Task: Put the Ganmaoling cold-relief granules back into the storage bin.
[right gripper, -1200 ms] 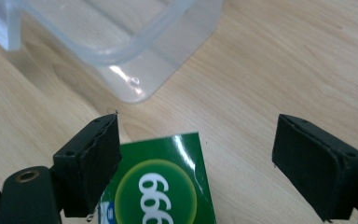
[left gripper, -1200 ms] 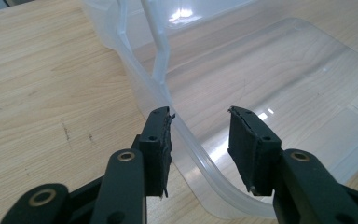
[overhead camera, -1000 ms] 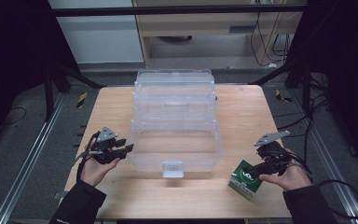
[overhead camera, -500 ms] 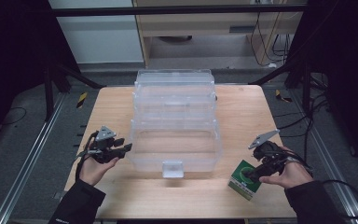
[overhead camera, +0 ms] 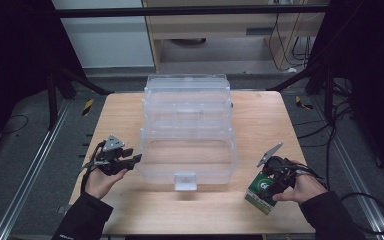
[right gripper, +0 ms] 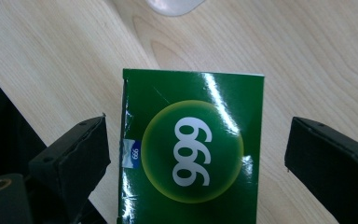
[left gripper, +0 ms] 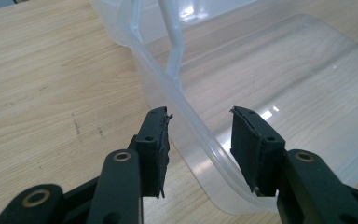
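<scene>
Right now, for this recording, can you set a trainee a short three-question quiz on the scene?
1. True or false: the right gripper is clamped on the green box.
2. What passes between the left gripper pads: (a) the clear bin rim, (b) a cable, (c) the box?
3. What is printed on the box?

Key:
1. False; both pads stand clear of the box.
2. a
3. 999

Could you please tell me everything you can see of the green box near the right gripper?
The green box is a glossy small carton, looking like cardboard, printed with a yellow-green circle bearing white "999" and a small blue mark at one edge. It lies flat on the wooden table near its front right corner. The right gripper straddles it, jaws open, pads clear of both sides.
</scene>
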`<action>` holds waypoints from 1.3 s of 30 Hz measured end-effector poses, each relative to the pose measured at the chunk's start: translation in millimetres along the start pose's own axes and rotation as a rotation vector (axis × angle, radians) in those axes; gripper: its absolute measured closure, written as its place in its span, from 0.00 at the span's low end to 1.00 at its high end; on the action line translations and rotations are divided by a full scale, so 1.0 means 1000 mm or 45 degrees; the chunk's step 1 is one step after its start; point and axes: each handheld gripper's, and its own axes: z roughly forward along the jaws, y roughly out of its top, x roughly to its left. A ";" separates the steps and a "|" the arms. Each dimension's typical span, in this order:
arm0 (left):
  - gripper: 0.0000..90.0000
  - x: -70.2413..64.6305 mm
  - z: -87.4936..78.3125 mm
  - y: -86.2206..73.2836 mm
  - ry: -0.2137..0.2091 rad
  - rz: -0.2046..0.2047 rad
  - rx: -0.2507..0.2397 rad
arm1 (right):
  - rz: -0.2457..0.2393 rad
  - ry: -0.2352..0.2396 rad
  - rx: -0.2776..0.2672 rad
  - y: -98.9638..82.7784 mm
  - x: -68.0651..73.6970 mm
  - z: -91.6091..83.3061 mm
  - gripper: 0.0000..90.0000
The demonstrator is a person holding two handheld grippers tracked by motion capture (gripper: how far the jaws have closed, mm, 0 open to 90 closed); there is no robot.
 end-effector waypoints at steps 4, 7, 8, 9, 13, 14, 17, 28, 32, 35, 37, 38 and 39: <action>0.62 0.000 -0.001 0.000 0.003 -0.001 -0.001 | -0.003 0.014 0.037 0.000 0.001 0.006 0.08; 0.62 0.000 -0.001 0.000 0.003 0.000 -0.003 | -0.010 0.020 0.071 -0.001 0.001 0.011 0.09; 0.62 0.000 -0.001 0.000 0.003 0.000 -0.003 | -0.012 0.024 0.079 -0.001 0.001 0.012 0.10; 0.62 0.000 -0.001 0.000 0.004 0.001 -0.002 | -0.008 0.025 0.086 -0.001 0.001 0.014 0.11; 0.62 0.000 -0.001 0.000 0.004 0.001 -0.001 | -0.008 0.032 0.108 -0.002 -0.001 0.020 0.12; 0.62 0.000 -0.001 0.000 0.004 0.001 -0.001 | 0.001 0.035 0.119 -0.002 -0.001 0.021 0.13; 0.61 0.000 -0.001 0.000 0.004 0.001 0.000 | -0.001 0.038 0.135 -0.001 -0.002 0.025 0.14; 0.61 0.000 -0.001 0.000 0.005 0.001 0.000 | 0.000 0.047 0.184 0.001 -0.003 0.032 0.17; 0.61 0.001 -0.001 0.000 0.004 0.000 0.001 | -0.027 0.046 0.198 0.002 -0.002 0.031 0.18; 0.61 0.001 -0.001 0.000 0.006 0.004 0.001 | -0.043 0.047 0.210 0.003 -0.001 0.031 0.18; 0.61 0.001 -0.002 0.000 0.007 0.004 -0.001 | -0.049 0.048 0.209 0.003 -0.001 0.030 0.18; 0.61 0.001 -0.002 0.000 0.005 0.001 -0.004 | -0.050 0.050 0.212 0.003 -0.001 0.030 0.19; 0.61 0.001 -0.002 0.000 0.005 0.002 -0.005 | -0.056 0.049 0.214 0.002 -0.001 0.029 0.19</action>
